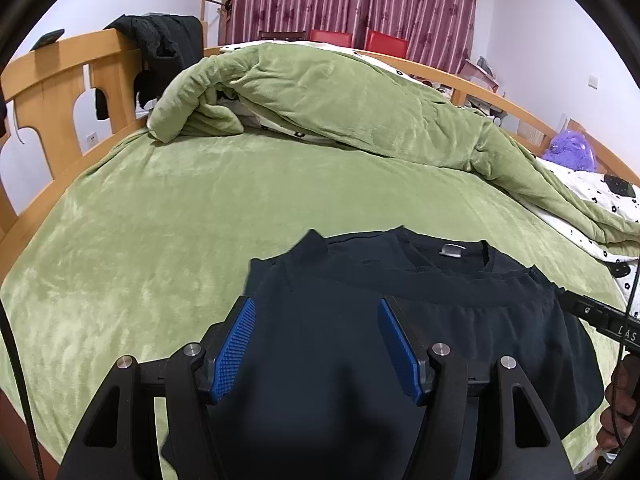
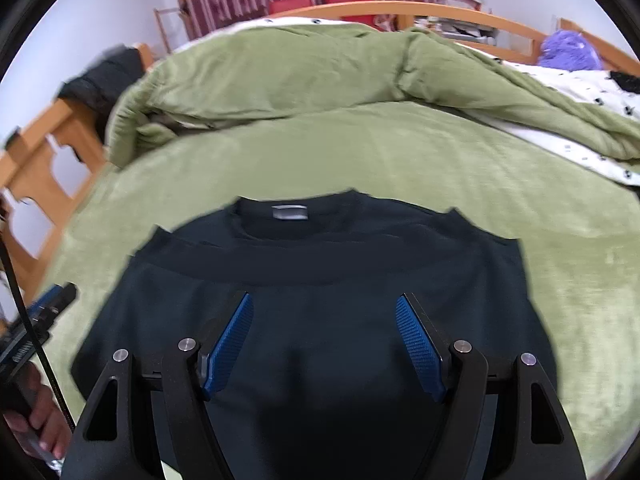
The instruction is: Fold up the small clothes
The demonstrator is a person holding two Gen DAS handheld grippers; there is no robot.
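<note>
Dark shirt lies folded on a green bedspread.
Above the shirt, left gripper and right gripper both hang wide open (nothing held).

My right wrist view is smeared with motion blur, so the label at the dark shirt's collar is unreadable. The shirt's near hem is hidden behind both gripper bodies, and its sleeves are nowhere visible to me.
</note>
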